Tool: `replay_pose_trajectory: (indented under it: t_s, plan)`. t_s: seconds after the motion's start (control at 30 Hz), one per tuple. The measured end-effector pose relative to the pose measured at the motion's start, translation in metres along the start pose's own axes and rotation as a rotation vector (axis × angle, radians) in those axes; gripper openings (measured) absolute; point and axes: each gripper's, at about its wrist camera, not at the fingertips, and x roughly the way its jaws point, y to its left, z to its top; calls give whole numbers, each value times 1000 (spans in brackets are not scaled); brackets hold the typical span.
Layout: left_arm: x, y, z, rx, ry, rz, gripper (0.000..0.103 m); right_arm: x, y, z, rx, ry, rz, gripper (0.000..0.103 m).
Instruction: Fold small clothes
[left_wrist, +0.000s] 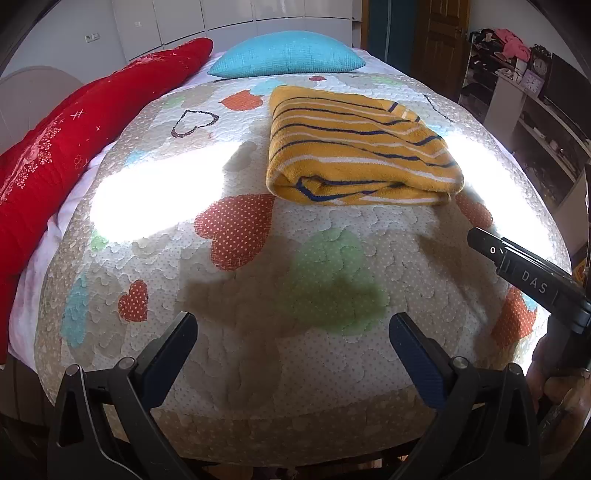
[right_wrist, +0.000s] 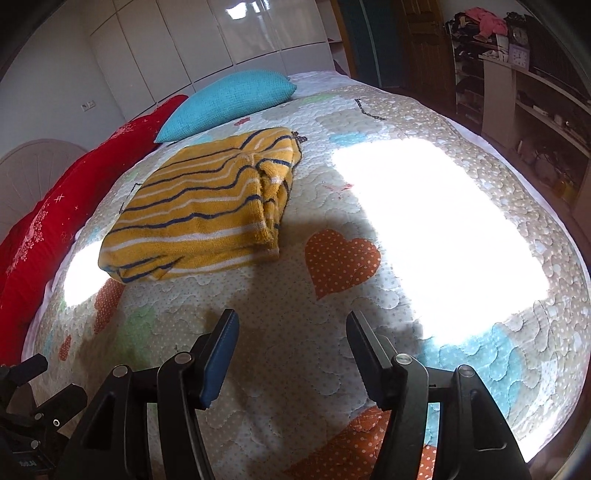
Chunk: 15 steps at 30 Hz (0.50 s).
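Observation:
A yellow knit garment with navy and white stripes (left_wrist: 354, 147) lies folded into a thick rectangle on the quilted bed cover (left_wrist: 258, 288). It also shows in the right wrist view (right_wrist: 207, 206), up and left of centre. My left gripper (left_wrist: 293, 321) is open and empty, well short of the garment, above the quilt near the bed's foot. My right gripper (right_wrist: 291, 321) is open and empty, also short of the garment and to its right. The right gripper's body (left_wrist: 532, 273) shows at the right edge of the left wrist view.
A turquoise pillow (left_wrist: 288, 53) and a red blanket (left_wrist: 70, 133) lie at the bed's head and left side. Bright sun patches (right_wrist: 443, 229) wash out parts of the quilt. Shelves with clocks and clutter (left_wrist: 532, 92) stand to the right, a white wardrobe (right_wrist: 207, 40) behind.

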Motion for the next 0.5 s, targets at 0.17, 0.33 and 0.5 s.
replay_pose_trajectory:
  t_s: [0.17, 0.33, 0.5]
  plan:
    - [2, 0, -1, -2, 13, -9, 103, 0, 1, -1, -1, 4, 1, 67]
    - [6, 1, -2, -7, 32, -19, 103, 1, 7, -2, -12, 7, 2, 68]
    - [7, 3, -4, -12, 37, -25, 103, 2, 14, -2, -30, 9, 1, 68]
